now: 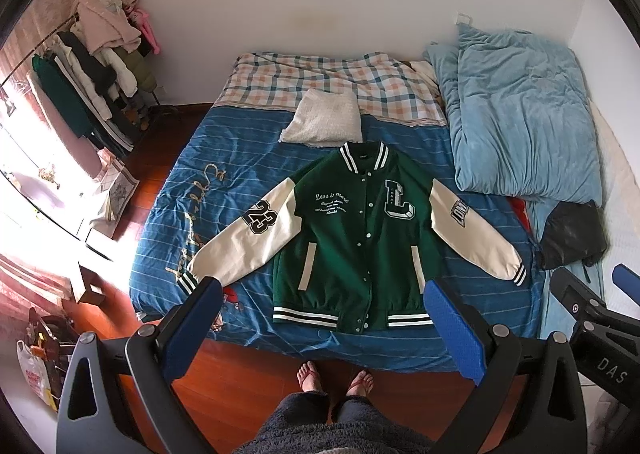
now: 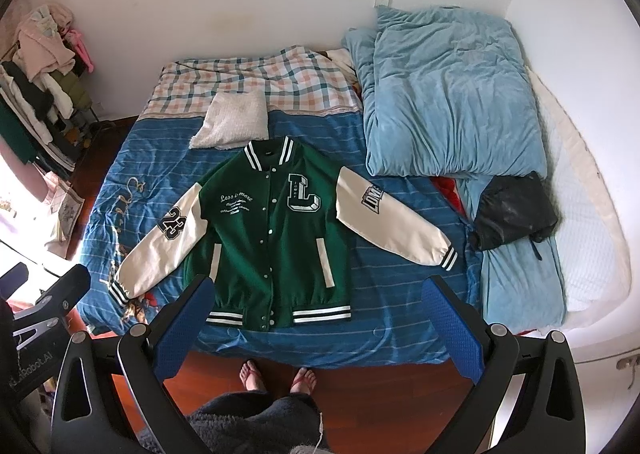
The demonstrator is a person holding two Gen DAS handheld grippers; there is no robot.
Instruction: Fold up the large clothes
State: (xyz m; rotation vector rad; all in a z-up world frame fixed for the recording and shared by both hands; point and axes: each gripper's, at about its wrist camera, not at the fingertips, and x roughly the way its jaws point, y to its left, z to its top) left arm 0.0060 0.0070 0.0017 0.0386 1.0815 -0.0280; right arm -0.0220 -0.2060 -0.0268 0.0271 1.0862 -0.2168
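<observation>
Jacket (image 1: 352,230) flat on bed (image 1: 224,190), snapped, sleeves spread; left tongs (image 1: 324,318) and right tongs (image 2: 320,314) wide, empty, above the bed's edge

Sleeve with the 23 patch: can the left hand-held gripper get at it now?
Probably yes. The left hand-held gripper is open above the bed edge, and the sleeve with the 23 patch lies flat, uncovered, with nothing between them.

The bed (image 1: 168,190) is covered with a blue striped sheet, and a checked blanket (image 1: 328,74) is spread over its far end. A green varsity jacket (image 1: 352,230) is laid flat on the sheet with both cream sleeves spread out, and a white fluffy cushion (image 1: 324,118) is placed just beyond its collar. A crumpled light blue duvet (image 1: 520,114) and a black bag (image 1: 572,234) are seen on the right side.
</observation>
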